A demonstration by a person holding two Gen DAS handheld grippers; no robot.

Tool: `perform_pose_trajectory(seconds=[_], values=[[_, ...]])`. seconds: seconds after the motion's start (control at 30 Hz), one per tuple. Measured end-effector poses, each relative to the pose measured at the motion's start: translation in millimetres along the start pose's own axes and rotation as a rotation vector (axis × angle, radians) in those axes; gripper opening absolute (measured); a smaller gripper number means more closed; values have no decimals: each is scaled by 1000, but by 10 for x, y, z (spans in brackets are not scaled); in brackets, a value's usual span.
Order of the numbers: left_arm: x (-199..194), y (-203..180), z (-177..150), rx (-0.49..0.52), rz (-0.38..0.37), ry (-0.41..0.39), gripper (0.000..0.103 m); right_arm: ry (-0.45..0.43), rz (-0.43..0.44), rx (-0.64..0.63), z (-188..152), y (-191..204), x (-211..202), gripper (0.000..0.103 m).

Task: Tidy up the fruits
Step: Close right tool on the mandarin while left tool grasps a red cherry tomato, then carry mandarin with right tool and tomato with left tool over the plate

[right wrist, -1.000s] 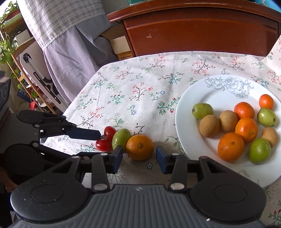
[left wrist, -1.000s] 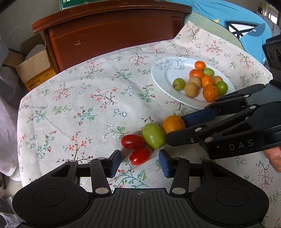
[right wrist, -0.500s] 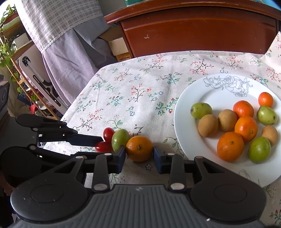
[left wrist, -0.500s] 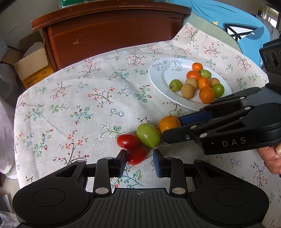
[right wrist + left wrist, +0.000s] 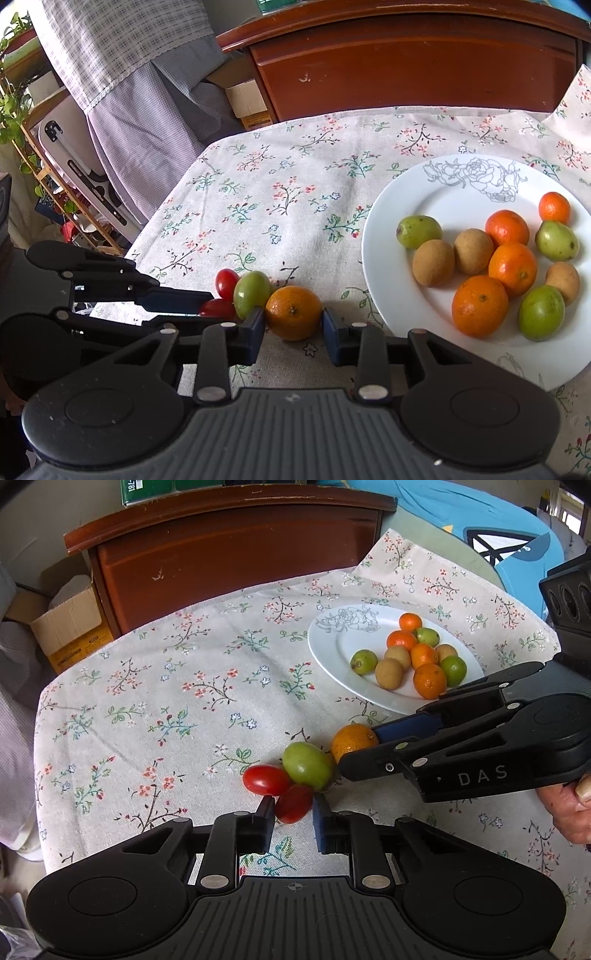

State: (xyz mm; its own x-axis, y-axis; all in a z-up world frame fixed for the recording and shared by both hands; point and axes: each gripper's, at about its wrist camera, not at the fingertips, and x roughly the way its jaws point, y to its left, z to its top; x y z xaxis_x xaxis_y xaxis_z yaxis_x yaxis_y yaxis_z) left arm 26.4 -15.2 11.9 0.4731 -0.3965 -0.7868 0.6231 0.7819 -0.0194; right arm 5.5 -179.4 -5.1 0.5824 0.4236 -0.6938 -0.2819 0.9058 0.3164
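Note:
On the flowered cloth lies a short row of loose fruit. My left gripper [image 5: 293,806] has its jaws closing onto the nearer red cherry tomato [image 5: 293,804], with both pads against its sides. A second cherry tomato [image 5: 266,780] and a green fruit [image 5: 306,765] touch it. My right gripper [image 5: 293,321] is shut on the orange [image 5: 293,312], which still rests on the cloth beside the green fruit [image 5: 252,293]. The white plate [image 5: 388,295] to the right holds several oranges, green fruits and brown fruits.
A dark wooden cabinet [image 5: 229,561] stands behind the table, with a cardboard box [image 5: 62,624] to its left. A hand [image 5: 569,805] holds the right gripper at the right edge. Hanging checked cloth [image 5: 122,74] and a plant shelf are off the table's left.
The left jaws have narrowed from wide apart until they pinch the nearer cherry tomato. The right jaws have closed in against the orange. Neither hand has shifted.

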Motion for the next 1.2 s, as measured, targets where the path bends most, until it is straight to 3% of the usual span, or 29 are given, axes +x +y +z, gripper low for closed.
perform_pose_trajectory(seconds=[0.53, 1.2], values=[[-189, -87, 185, -21, -27, -68, 19, -48, -1, 12, 93, -34, -180, 34], [-128, -338, 805, -38, -79, -185, 19, -255, -110, 115, 566, -535, -807, 34]])
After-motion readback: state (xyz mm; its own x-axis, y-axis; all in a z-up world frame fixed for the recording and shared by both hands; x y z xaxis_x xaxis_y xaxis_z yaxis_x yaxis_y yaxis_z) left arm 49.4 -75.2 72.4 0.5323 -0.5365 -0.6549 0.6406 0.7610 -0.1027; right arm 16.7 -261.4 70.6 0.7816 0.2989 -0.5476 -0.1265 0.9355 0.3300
